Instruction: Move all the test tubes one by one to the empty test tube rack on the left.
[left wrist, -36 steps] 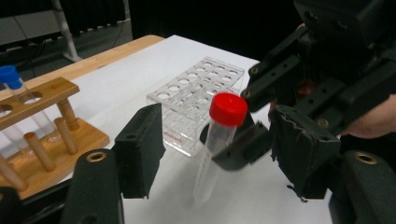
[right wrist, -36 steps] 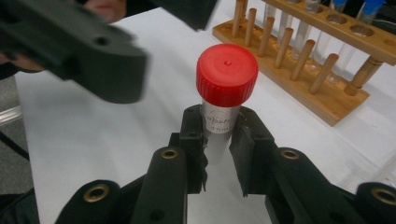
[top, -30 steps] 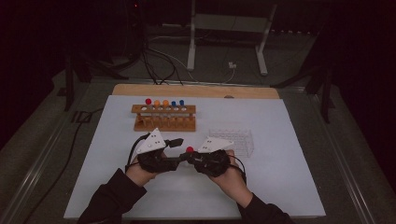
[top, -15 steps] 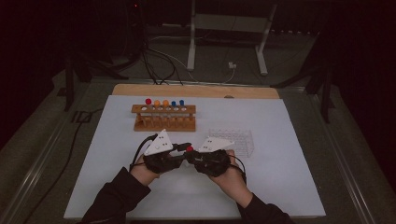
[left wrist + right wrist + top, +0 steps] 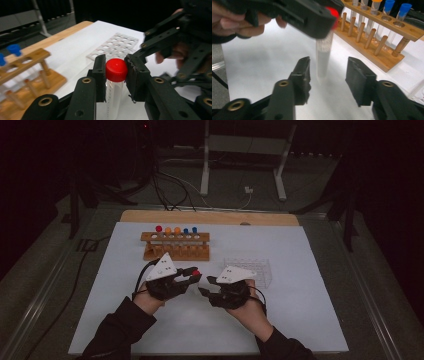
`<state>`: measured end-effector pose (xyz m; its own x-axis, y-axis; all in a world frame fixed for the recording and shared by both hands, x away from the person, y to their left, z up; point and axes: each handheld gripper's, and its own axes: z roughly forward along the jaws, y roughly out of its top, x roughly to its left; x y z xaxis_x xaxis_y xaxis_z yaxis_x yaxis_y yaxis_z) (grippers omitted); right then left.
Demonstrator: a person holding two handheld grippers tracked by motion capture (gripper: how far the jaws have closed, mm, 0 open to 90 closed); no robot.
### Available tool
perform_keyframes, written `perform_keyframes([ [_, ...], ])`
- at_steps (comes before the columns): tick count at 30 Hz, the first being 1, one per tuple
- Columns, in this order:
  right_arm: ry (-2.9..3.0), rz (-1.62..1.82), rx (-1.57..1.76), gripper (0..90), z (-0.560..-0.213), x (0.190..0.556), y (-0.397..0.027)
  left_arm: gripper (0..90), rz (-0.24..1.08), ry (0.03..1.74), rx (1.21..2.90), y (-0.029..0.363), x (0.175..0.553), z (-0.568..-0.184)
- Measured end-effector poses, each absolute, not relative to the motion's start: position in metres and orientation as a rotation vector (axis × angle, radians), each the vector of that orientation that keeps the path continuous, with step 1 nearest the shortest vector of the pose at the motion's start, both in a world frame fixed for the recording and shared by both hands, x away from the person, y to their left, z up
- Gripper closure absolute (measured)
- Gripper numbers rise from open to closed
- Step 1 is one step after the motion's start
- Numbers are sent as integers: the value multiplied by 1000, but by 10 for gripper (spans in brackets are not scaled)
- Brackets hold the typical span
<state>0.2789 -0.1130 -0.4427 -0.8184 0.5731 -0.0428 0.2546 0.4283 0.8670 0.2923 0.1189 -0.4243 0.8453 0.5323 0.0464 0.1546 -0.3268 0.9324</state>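
A white sheet [image 5: 300,320] covers the worktop, with a strip of bare wood [image 5: 210,217] showing along its far edge. Around it the room is dark: metal stand legs [image 5: 205,165] and loose cables [image 5: 165,185] sit on the floor beyond the far edge.

The left hand-held gripper [image 5: 192,276] is closed on the red cap [image 5: 116,70] of a clear tube [image 5: 113,98], its pads pressing the cap from both sides; the tube hangs upright, lifted off the white sheet, between the two hands near the middle of the worktop.

The right hand-held gripper [image 5: 205,286] sits just beside it, jaws half open after having just spread. In the right gripper view the lower end of the tube [image 5: 323,61] stands in the gap between the pads, touching neither.

A wooden rack [image 5: 176,246] farther back holds tubes with red, orange and blue caps. A clear plastic rack [image 5: 250,267] lies flat to the right, behind the right hand [image 5: 250,312].
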Motion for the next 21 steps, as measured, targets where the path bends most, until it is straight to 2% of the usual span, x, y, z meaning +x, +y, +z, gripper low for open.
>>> perform_keyframes([
  [2,2344,1353,714,431,-442,279,-115,720,429,523,1890,124,293,-422],
  [7,2314,1356,733,213,-441,279,-120,720,467,551,1881,137,295,-416],
  [12,2307,1354,751,52,-441,277,-120,720,517,567,1879,151,296,-410],
  [15,2300,1359,768,0,-441,278,-120,721,547,591,1877,162,297,-405],
  [21,2303,1412,742,0,-439,277,-125,721,610,648,1852,185,304,-391],
])
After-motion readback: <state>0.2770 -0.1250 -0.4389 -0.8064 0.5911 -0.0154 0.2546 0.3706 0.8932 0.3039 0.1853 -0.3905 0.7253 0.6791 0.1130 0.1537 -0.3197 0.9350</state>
